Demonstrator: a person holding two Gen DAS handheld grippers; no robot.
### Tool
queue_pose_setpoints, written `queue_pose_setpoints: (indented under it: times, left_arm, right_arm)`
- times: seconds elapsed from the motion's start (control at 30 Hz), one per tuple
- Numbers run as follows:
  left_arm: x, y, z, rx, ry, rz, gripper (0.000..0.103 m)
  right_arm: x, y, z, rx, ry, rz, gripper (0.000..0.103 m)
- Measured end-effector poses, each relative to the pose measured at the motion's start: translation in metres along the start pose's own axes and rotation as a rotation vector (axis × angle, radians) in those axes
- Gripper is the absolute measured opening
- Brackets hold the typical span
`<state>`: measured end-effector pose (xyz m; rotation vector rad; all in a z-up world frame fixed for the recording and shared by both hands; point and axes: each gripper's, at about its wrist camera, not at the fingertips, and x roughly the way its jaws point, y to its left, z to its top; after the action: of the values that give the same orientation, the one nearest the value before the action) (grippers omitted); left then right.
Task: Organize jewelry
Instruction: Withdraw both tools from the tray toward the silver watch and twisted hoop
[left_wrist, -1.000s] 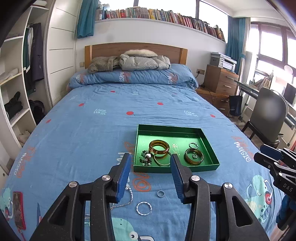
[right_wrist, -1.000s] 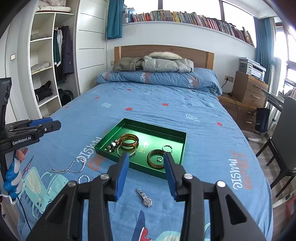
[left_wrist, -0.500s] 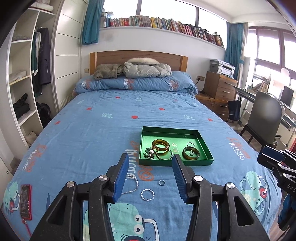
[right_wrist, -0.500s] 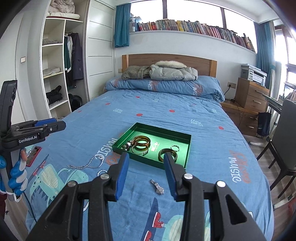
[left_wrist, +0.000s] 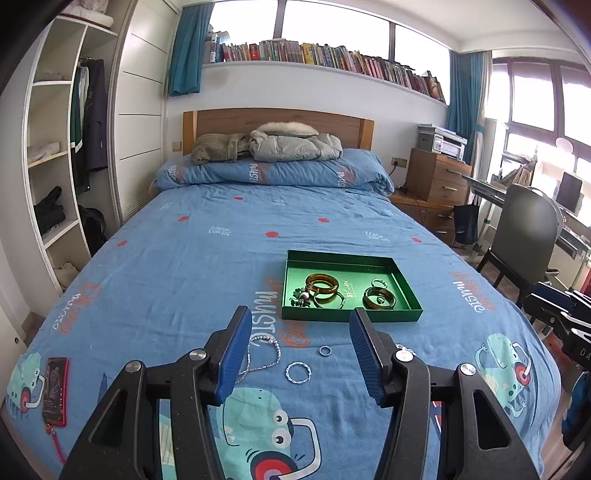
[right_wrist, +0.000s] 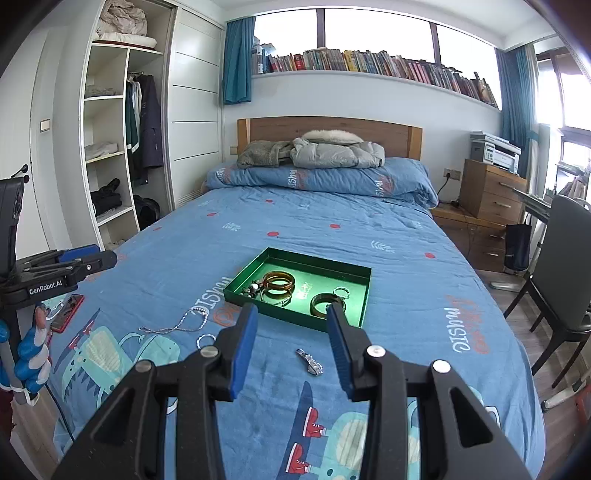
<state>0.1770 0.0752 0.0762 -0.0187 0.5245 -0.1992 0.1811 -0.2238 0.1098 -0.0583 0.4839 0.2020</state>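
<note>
Both of your grippers have drawn back from the shallow green cardboard tray (left_wrist: 291, 291), which now sits farther off on the blue printed bedspread (left_wrist: 177, 266).

Left gripper (left_wrist: 300, 345): jaws opening, nothing between them.
Right gripper (right_wrist: 291, 334): fingers parted, empty.

In tray: three amber bangles, one small silver ring, one beaded cluster (left_wrist: 301, 297).
On bedspread: one beaded silver chain (left_wrist: 264, 356), one twisted silver ring (left_wrist: 297, 372), one plain small ring (left_wrist: 324, 350), one silver wristwatch (right_wrist: 309, 362), one red phone (left_wrist: 55, 389).
</note>
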Motion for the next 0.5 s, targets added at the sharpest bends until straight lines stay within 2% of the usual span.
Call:
queue_pose_setpoints:
  times: [0.13, 0.27, 0.5]
  left_arm:
    - [-0.005, 0.001, -0.007, -0.002, 0.007, -0.004, 0.059]
    - [-0.012, 0.0, -0.015, -0.002, 0.012, 0.004, 0.059]
    - [-0.026, -0.001, -0.024, -0.017, 0.016, 0.017, 0.059]
  right_arm:
    - [-0.006, 0.001, -0.006, -0.007, 0.0, -0.009, 0.038]
    - [-0.011, 0.004, -0.011, -0.024, -0.004, -0.009, 0.045]
    - [-0.024, 0.002, -0.019, -0.042, -0.022, 0.001, 0.045]
